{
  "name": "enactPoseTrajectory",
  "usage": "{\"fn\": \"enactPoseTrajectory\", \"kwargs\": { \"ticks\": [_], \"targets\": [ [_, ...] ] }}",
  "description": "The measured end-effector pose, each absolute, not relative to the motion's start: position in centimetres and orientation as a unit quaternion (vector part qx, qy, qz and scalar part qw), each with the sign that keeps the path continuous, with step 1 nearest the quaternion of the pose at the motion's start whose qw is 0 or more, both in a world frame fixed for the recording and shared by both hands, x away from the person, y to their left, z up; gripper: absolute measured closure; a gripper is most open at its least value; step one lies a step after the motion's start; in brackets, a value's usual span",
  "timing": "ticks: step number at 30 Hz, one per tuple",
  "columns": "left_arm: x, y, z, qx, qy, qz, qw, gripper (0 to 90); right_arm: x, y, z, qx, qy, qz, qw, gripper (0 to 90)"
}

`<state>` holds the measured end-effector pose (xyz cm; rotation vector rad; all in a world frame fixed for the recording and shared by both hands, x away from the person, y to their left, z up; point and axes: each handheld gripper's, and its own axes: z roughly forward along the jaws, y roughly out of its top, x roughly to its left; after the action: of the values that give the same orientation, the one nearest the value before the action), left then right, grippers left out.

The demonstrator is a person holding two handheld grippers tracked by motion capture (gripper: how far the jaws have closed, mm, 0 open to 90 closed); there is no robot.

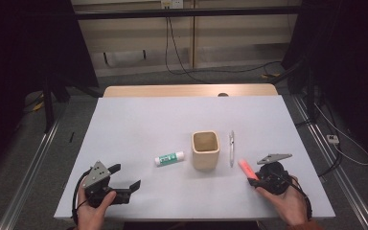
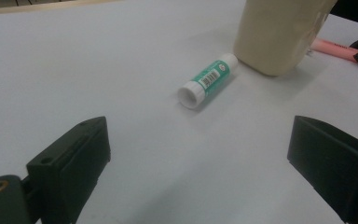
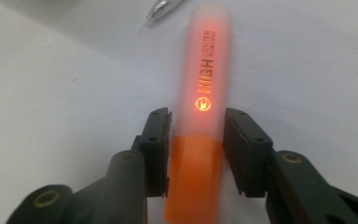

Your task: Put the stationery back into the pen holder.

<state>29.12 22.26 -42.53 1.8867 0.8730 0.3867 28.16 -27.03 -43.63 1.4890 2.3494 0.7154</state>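
Right gripper (image 3: 196, 140) closing on the orange highlighter (image 3: 204, 107), just right of the beige pen cup (image 1: 205, 150).

Your right jaws stand on either side of the highlighter's barrel where the clear cap meets the orange body, touching or nearly so; I judge the pinch barely set, so squeeze square across the barrel before you lift, or it may roll or pivot. It lies flat on the white table (image 1: 139, 124), near the cup, with a silver pen (image 1: 231, 147) between the two; raise it straight so the tip clears that pen, then tilt it upright over the cup's opening. Your left gripper (image 1: 125, 184) hangs well left of the cup, jaws spread wide and empty, aimed at the green glue stick (image 2: 208, 80) lying beside the cup.
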Motion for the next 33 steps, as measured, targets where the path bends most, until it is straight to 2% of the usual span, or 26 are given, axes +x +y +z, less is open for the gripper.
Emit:
{"fn": "enactPoseTrajectory", "kwargs": {
  "ticks": [9, 14, 33],
  "targets": [
    [29.3, 22.2, -42.5, 0.780, 0.356, 0.158, 0.490, 5.6, 28.2, -27.2, -43.7, 0.515, 0.809, 0.251, 0.133, 64.2],
    [29.3, 22.1, -42.5, 0.781, 0.356, 0.156, 0.490, 5.6, 28.4, -26.7, -43.5, 0.517, 0.813, 0.231, 0.135, 67.8],
    [29.2, 22.2, -42.5, 0.778, 0.360, 0.161, 0.489, 5.6, 28.3, -27.3, -42.6, 0.516, 0.811, 0.244, 0.124, 68.1]
  ]
}}
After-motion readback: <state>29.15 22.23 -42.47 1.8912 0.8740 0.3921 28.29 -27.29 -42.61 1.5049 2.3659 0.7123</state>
